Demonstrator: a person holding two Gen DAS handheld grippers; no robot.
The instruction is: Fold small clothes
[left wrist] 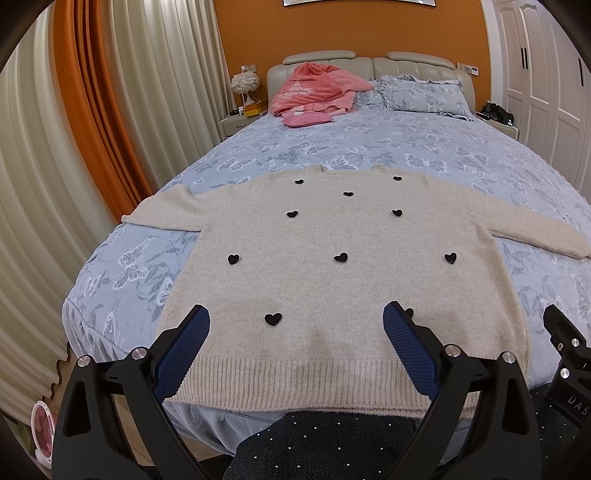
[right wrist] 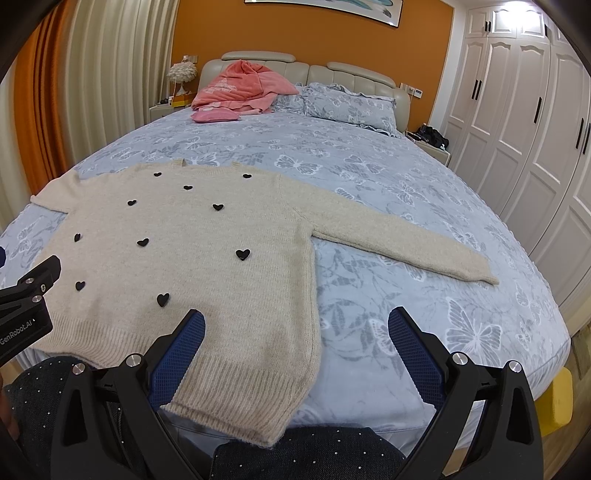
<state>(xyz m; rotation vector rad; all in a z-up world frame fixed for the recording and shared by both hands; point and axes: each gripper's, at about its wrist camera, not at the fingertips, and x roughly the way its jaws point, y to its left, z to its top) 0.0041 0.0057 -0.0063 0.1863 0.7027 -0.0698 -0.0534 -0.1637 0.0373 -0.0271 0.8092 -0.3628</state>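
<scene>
A cream knitted sweater dotted with small black hearts (left wrist: 332, 266) lies flat and face up on the bed with the blue butterfly-print cover (left wrist: 369, 140), both sleeves stretched out sideways, likely so the folds can start clean. The left tongs (left wrist: 295, 321) hang spread above the ribbed hem near its middle, holding nothing. The right tongs (right wrist: 295, 325) hang spread over the hem's right corner, probably ready to pinch there

Orange wall (left wrist: 351, 26), white wardrobe (right wrist: 517, 110)
</scene>
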